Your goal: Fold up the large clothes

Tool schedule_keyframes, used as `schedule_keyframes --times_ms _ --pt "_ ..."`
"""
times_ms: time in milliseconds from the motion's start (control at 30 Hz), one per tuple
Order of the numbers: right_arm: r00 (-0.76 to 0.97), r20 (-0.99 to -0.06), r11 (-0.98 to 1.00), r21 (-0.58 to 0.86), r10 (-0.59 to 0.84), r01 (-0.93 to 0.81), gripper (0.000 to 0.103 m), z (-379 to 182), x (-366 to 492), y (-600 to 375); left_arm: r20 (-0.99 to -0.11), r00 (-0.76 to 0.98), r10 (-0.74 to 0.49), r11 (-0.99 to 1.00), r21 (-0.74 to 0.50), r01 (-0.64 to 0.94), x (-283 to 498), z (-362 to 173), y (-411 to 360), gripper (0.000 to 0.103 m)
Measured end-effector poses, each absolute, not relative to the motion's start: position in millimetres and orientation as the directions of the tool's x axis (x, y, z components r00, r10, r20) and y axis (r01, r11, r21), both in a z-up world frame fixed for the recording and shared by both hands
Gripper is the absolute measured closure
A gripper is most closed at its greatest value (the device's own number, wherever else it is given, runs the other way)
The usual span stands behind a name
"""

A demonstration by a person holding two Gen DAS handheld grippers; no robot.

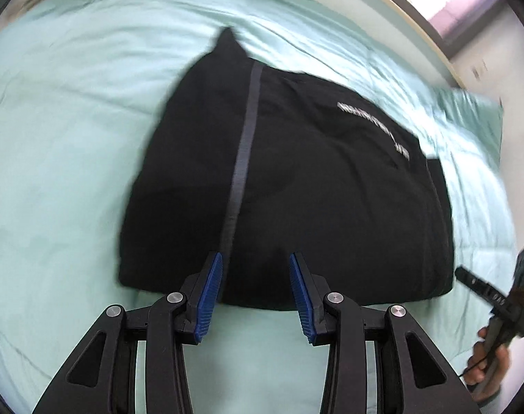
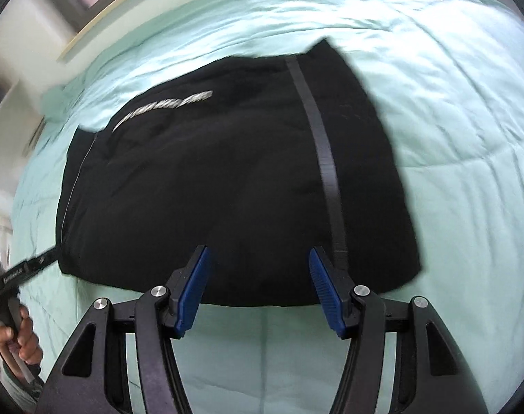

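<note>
Left gripper (image 1: 256,293) spread, empty, above garment's near edge, right gripper (image 2: 258,293) likewise spread and empty, black folded garment (image 1: 296,189) flat on pale green quilt (image 1: 65,138), grey stripe (image 1: 243,158) and white lettering (image 1: 375,127) on garment, window (image 1: 468,3) beyond.

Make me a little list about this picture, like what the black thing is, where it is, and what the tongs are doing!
garment: black garment, lying folded into a compact block
markings: grey stripe along it; white lettering, too blurred to read
surface: mint green bedding under it
left tongs: open, holding nothing, at the near edge
right tongs: open, holding nothing, at the near edge
picture quality: blurry
</note>
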State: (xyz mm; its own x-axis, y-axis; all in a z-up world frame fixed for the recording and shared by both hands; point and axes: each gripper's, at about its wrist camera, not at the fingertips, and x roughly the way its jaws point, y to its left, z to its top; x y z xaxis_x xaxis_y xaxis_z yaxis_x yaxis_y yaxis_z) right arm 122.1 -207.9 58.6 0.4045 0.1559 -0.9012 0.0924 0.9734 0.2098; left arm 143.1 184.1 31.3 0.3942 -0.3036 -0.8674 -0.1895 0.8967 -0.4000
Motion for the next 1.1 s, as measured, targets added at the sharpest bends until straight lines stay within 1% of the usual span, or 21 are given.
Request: schedule_keyframes --times_ms 67,100,167,200,300,533,633,700,733,867,900,933,1000,1100 --pt "0.419 -0.899 0.973 0.196 0.127 0.125 0.033 70.1 133.6 -222.7 -0.855 0.411 -0.316 0.873 -0.432 -0.227 143.3 33.6 203.3 0.059" --pt "0.428 -0.896 0.971 0.193 0.117 0.138 0.03 74.9 140.1 -229.5 -0.85 0.419 -0.318 0.862 -0.443 -0.246 143.8 35.4 213.7 0.051" --pt "0.436 -0.893 0.97 0.193 0.11 0.15 0.023 78.4 152.3 -238.3 -0.844 0.436 -0.313 0.845 -0.457 -0.278 146.3 39.7 233.5 0.039" --pt "0.435 -0.894 0.968 0.196 0.111 0.156 0.022 79.1 160.1 -242.4 -0.841 0.446 -0.306 0.838 -0.461 -0.293 150.1 41.5 244.0 0.038" --pt "0.42 -0.901 0.969 0.188 0.106 0.159 0.02 80.4 175.9 -251.3 -0.848 0.432 -0.306 0.83 -0.46 -0.316 172.5 38.3 264.6 0.036" --pt "0.371 -0.922 0.972 0.175 0.107 0.154 0.02 53.6 217.9 -256.9 -0.857 0.356 -0.372 0.837 -0.476 -0.271 234.5 1.0 268.0 0.036" --pt "0.354 -0.929 0.975 0.167 0.106 0.146 0.02 42.1 230.8 -257.9 -0.851 0.346 -0.395 0.832 -0.491 -0.257 247.6 -13.8 266.3 0.036" --pt "0.339 -0.933 0.977 0.171 0.118 0.131 0.02 33.8 237.8 -258.5 -0.834 0.337 -0.437 0.816 -0.525 -0.241 255.8 -24.9 265.5 0.036" --pt "0.331 -0.935 0.977 0.177 0.129 0.118 0.02 28.8 242.0 -258.6 -0.823 0.33 -0.463 0.806 -0.545 -0.229 259.8 -30.7 264.4 0.036" --pt "0.305 -0.933 0.97 0.226 0.191 0.083 0.009 12.4 255.7 -262.5 -0.798 0.282 -0.533 0.785 -0.591 -0.187 271.9 -50.1 256.9 0.036" --pt "0.294 -0.93 0.965 0.251 0.22 0.073 0.008 8.0 259.9 -263.7 -0.79 0.274 -0.548 0.778 -0.602 -0.18 274.5 -53.3 254.8 0.035" --pt "0.282 -0.927 0.96 0.275 0.248 0.061 0.008 3.2 264.6 -264.5 -0.785 0.272 -0.557 0.773 -0.609 -0.175 276.4 -55.3 253.8 0.034" --pt "0.261 -0.919 0.947 0.316 0.294 0.047 0.007 -5.5 273.2 -265.9 -0.774 0.263 -0.577 0.762 -0.625 -0.168 282.9 -61.2 249.4 0.028" --pt "0.234 -0.897 0.916 0.398 0.375 0.058 0.003 -21.9 285.8 -270.5 -0.773 0.252 -0.582 0.761 -0.627 -0.167 288.7 -68.7 242.2 0.025"
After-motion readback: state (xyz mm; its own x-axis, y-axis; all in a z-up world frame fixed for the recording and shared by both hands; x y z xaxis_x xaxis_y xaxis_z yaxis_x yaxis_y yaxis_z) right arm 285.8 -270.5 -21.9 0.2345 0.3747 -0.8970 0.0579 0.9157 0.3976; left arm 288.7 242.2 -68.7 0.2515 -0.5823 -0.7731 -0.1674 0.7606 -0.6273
